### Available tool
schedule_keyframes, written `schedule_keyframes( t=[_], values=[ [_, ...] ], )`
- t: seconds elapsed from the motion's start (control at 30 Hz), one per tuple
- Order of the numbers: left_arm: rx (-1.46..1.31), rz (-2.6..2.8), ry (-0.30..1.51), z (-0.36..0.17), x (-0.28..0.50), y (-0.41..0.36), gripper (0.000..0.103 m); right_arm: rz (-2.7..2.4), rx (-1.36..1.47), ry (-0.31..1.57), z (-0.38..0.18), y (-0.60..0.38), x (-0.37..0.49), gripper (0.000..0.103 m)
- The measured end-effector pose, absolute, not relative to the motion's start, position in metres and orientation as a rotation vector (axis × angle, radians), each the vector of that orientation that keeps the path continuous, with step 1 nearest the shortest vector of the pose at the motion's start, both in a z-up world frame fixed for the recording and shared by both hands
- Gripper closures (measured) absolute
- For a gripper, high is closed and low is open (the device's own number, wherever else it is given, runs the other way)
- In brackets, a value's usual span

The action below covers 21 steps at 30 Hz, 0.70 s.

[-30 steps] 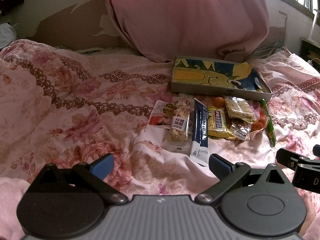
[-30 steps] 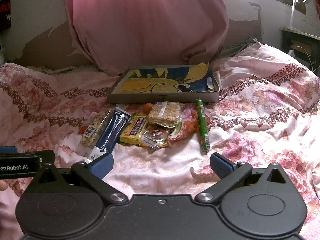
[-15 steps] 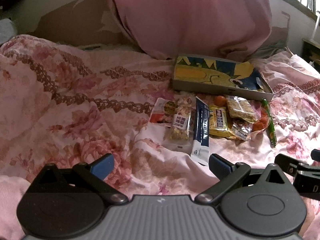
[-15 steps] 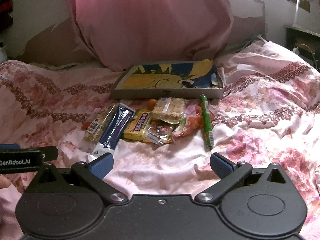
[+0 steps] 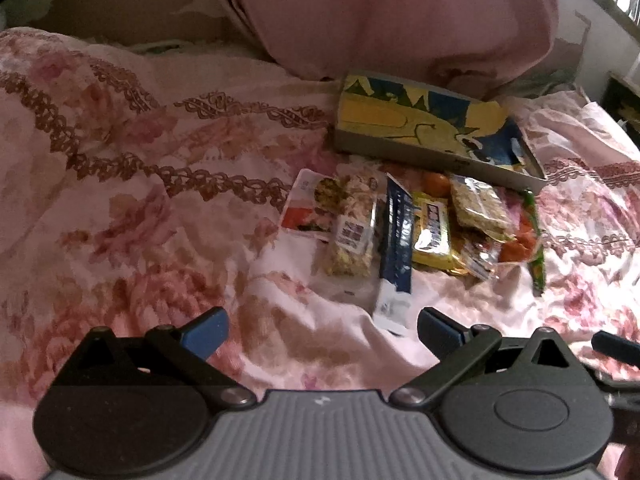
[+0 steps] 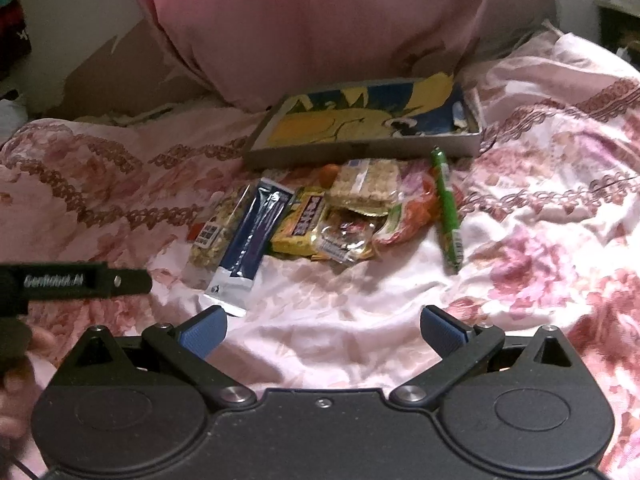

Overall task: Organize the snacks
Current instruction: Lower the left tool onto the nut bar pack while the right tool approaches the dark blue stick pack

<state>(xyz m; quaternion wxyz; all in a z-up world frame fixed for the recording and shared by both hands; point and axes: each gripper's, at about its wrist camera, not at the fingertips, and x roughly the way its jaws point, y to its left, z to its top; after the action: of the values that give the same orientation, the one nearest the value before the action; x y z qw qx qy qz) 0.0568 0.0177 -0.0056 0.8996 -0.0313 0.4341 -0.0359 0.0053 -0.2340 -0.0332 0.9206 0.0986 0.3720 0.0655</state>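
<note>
Several snack packets lie in a loose pile on the flowered bedspread: a long dark blue packet, a clear bag of grain bars, a yellow bar, a cracker pack and a green stick. Behind them sits a shallow grey tray with a yellow-and-blue cartoon bottom. My left gripper hovers open just short of the blue packet. My right gripper is open too, with bare sheet between its fingers.
A big pink pillow leans on the wall behind the tray. The flowered bedspread stretches rumpled to both sides. The left gripper's body juts in at the left of the right wrist view, a hand under it.
Both grippers have moved forward and lower toward the snack pile, which now looks bigger and nearer. Both stay open, and no snack has shifted.
</note>
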Motion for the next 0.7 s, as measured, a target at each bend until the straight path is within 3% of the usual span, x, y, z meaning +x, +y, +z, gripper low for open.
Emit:
schedule_keyframes(
  t=[0.37, 0.7],
  values=[
    [0.105, -0.116, 0.908, -0.004, 0.136, 0.014, 0.0, 0.258, 0.206, 0.783, -0.046, -0.213, 0.053, 0.0],
    [-0.044, -0.19, 1.019, -0.042, 0.184, 0.029, 0.001, 0.333, 0.238, 0.796, -0.07, -0.194, 0.102, 0.0]
  ],
)
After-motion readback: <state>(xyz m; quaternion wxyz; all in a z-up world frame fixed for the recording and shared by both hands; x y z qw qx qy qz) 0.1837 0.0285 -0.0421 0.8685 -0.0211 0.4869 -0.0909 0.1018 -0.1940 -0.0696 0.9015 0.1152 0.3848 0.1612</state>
